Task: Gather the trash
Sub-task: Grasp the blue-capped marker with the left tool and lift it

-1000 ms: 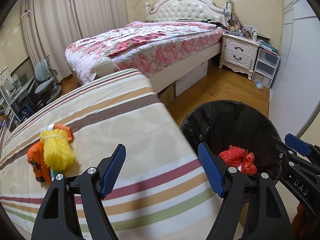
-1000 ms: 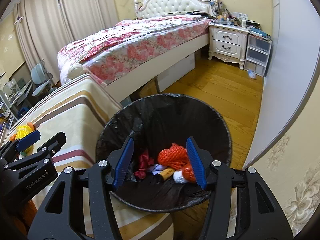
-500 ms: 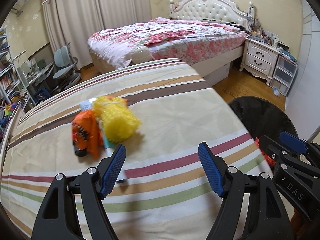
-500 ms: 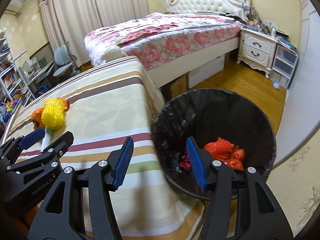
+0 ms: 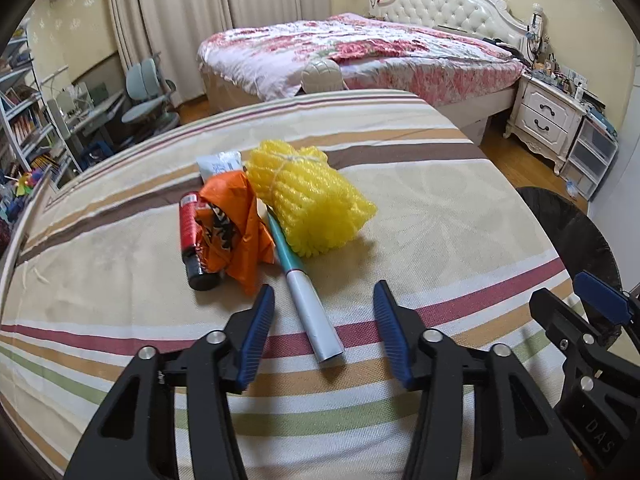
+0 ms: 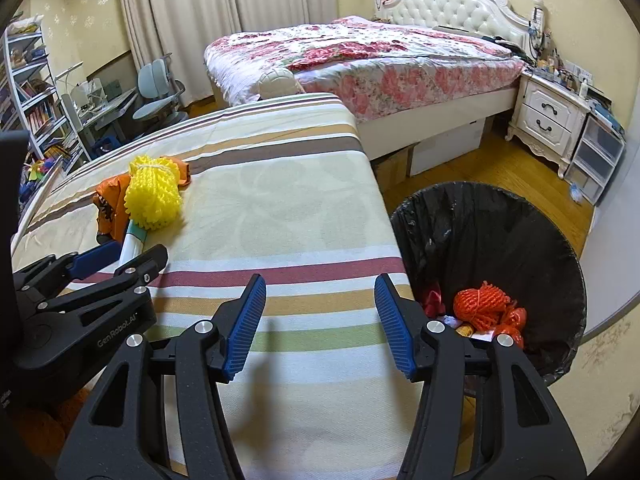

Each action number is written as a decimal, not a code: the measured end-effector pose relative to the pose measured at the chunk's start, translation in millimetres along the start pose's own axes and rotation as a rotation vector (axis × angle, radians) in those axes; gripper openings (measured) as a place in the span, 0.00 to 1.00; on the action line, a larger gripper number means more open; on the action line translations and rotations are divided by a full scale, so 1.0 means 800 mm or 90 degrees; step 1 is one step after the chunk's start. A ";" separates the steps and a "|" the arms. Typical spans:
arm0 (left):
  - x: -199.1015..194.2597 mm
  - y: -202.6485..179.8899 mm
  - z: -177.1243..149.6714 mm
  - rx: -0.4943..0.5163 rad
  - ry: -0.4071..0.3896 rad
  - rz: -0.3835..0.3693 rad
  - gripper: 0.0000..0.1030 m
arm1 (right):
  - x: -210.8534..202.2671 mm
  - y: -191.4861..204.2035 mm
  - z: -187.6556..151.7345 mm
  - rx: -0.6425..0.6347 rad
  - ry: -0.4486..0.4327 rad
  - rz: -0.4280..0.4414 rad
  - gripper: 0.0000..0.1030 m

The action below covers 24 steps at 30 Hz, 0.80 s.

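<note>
The left tool (image 5: 320, 336) hangs over the striped-cloth bench (image 5: 420, 216) with its jaws closing, the white-and-teal plastic tube (image 5: 308, 300) lying between them untouched. To grip well, it should drop lower and straddle the tube's white body square across, clear of the yellow foam net bundle (image 5: 312, 196) and crumpled orange wrapper (image 5: 232, 224) just behind. The right tool (image 6: 320, 320) is part open and empty near the bench edge, beside the black-lined trash bin (image 6: 480, 216).
</note>
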<state>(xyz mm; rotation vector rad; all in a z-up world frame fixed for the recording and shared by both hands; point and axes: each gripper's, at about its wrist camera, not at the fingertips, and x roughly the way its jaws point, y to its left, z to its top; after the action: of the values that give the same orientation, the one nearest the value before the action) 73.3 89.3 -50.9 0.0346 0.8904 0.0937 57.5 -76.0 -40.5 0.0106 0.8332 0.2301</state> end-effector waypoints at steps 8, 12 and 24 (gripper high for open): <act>-0.002 0.005 -0.004 0.016 -0.004 -0.013 0.18 | 0.004 0.010 0.001 -0.011 0.006 0.003 0.54; -0.008 0.010 -0.011 0.021 -0.008 -0.022 0.11 | 0.005 0.012 0.001 -0.014 0.006 0.003 0.54; -0.033 0.036 -0.036 0.013 -0.024 -0.037 0.10 | 0.007 0.023 0.001 -0.024 0.008 0.004 0.54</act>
<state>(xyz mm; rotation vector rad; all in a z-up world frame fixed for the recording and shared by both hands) 32.4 115.2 -46.7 0.0300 0.8538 0.0294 57.6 -56.7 -42.3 -0.0238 0.8412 0.2529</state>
